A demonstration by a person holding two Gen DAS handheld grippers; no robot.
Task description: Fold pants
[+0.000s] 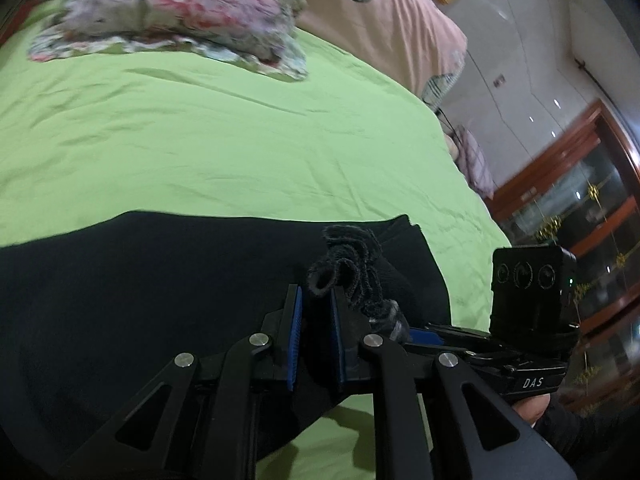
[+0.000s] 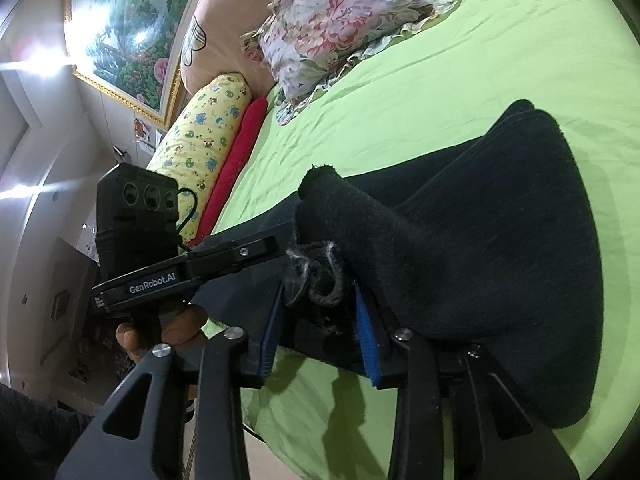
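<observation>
Black pants lie on a green bedsheet, folded lengthwise. My left gripper is shut on a bunched hem or edge of the pants, held just above the cloth. In the right wrist view the pants stretch away across the sheet. My right gripper is shut on a gathered edge of the pants. The other gripper's body shows beside each one.
A floral pillow lies at the head of the bed. A pink pillow, a yellow bolster and a red cushion line the bed's side. The bed edge drops off; a wooden cabinet stands beyond.
</observation>
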